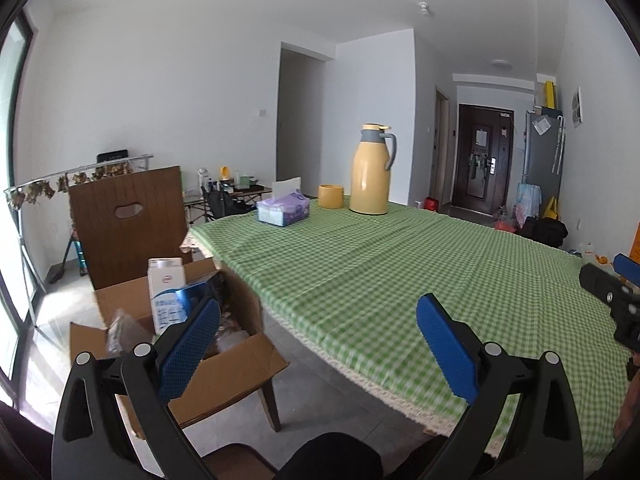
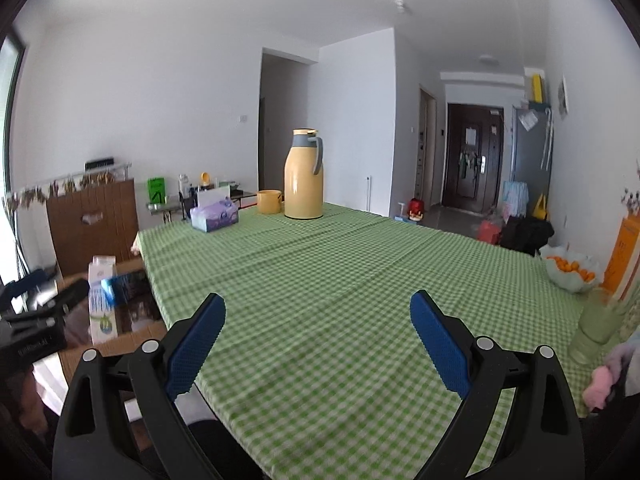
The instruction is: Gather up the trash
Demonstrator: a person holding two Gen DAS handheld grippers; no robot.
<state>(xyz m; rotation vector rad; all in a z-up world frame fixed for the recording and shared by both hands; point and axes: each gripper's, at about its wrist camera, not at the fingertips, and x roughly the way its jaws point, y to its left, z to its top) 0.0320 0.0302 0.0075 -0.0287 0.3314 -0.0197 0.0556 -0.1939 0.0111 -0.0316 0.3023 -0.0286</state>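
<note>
A cardboard box (image 1: 224, 372) sits on a wooden chair at the table's left edge. It holds a white milk carton (image 1: 166, 292), a blue packet (image 1: 196, 294) and other wrappers. The box also shows in the right wrist view (image 2: 132, 336), with the carton (image 2: 102, 304) in it. My left gripper (image 1: 320, 320) is open and empty, held over the table's edge beside the box. My right gripper (image 2: 318, 316) is open and empty above the green checked tablecloth (image 2: 340, 272). The right gripper also shows at the right edge of the left wrist view (image 1: 616, 292).
On the far side of the table stand a yellow thermos jug (image 1: 370, 170), a yellow cup (image 1: 330, 196) and a purple tissue box (image 1: 283, 209). A bowl of oranges (image 2: 570, 272) and a green glass (image 2: 596, 320) stand at the table's right. A brown chair back (image 1: 128, 220) rises behind the box.
</note>
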